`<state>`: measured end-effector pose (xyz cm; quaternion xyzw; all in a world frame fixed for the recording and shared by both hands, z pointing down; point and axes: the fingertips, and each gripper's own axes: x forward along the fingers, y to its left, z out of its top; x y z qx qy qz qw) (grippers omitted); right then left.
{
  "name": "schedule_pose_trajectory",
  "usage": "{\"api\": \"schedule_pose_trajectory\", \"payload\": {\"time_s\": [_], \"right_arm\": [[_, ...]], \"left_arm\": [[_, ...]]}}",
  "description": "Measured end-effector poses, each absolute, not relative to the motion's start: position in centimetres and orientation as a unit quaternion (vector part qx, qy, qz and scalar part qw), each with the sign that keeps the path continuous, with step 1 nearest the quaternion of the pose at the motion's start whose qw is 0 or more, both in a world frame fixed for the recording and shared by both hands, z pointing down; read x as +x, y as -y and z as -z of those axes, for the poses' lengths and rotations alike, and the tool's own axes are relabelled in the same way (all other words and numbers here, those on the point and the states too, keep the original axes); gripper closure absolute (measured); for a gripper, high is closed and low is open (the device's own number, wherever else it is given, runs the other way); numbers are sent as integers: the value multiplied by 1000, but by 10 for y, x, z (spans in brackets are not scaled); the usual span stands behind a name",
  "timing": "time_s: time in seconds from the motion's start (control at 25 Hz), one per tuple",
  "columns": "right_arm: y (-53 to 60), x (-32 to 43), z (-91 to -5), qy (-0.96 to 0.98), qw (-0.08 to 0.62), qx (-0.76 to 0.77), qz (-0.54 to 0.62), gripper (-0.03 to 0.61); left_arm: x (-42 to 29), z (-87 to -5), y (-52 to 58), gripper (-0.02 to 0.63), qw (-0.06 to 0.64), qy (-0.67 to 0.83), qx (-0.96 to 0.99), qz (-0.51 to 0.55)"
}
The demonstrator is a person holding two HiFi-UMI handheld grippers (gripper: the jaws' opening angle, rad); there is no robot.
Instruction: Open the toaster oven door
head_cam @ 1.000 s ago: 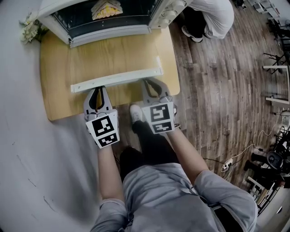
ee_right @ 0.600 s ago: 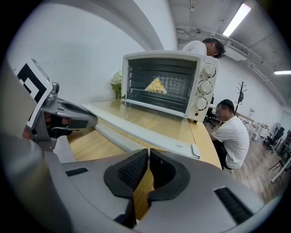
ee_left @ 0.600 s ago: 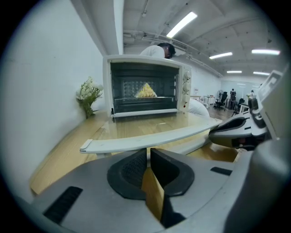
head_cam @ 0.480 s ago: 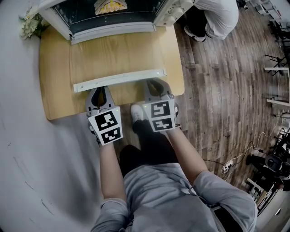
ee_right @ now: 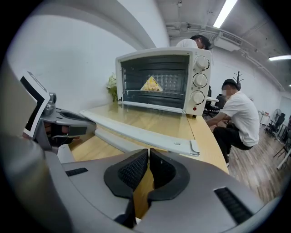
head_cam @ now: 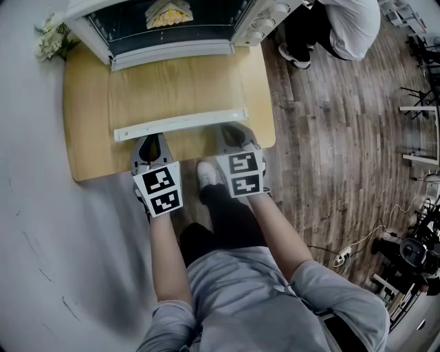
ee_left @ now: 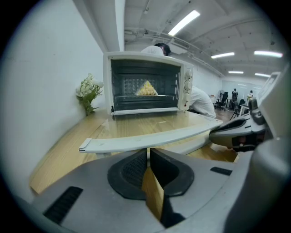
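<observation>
- The oven [head_cam: 179, 27] is set at the far end of the worktop [head_cam: 82, 137], with its knobs on the right side.
- The door [head_cam: 175, 86] is seen already swung down, lying flat over the worktop; its white handle [head_cam: 180, 124] runs across just ahead of both grippers.
- A yellow piece of food [head_cam: 165, 12] is seen on the rack inside.
- The left gripper [ee_left: 148, 154] is held just short of the handle; its jaws are closing, nearly together, and nothing is caught between them.
- The right gripper [ee_right: 148, 157] is held beside it, near the handle's right end, jaws together and empty.
- White flowers [head_cam: 49, 41] are placed against the wall, left of the oven.
- A seated person [head_cam: 350, 27] is seen on the wood floor [head_cam: 330, 158], right of the oven, well apart from the grippers.
</observation>
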<state>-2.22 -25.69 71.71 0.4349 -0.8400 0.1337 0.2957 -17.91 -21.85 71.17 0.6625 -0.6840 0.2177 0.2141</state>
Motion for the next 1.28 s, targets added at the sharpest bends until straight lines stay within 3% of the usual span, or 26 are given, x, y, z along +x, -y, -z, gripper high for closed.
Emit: {"api": "schedule_pose_trajectory", "payload": {"time_s": [0.24, 0.44, 0.84, 1.28], "right_arm": [[251, -19, -716, 841, 307, 422, -144, 568], [246, -22, -706, 841, 307, 419, -151, 568], [235, -31, -645, 850, 283, 418, -151, 568], [241, -26, -540, 859, 197, 457, -123, 578]], "left_arm": [[-184, -718, 200, 597, 271, 681, 647, -209], [-190, -710, 185, 598, 279, 683, 639, -216], [-181, -644, 191, 598, 253, 680, 660, -196], [-171, -555, 194, 607, 202, 680, 690, -142]]}}
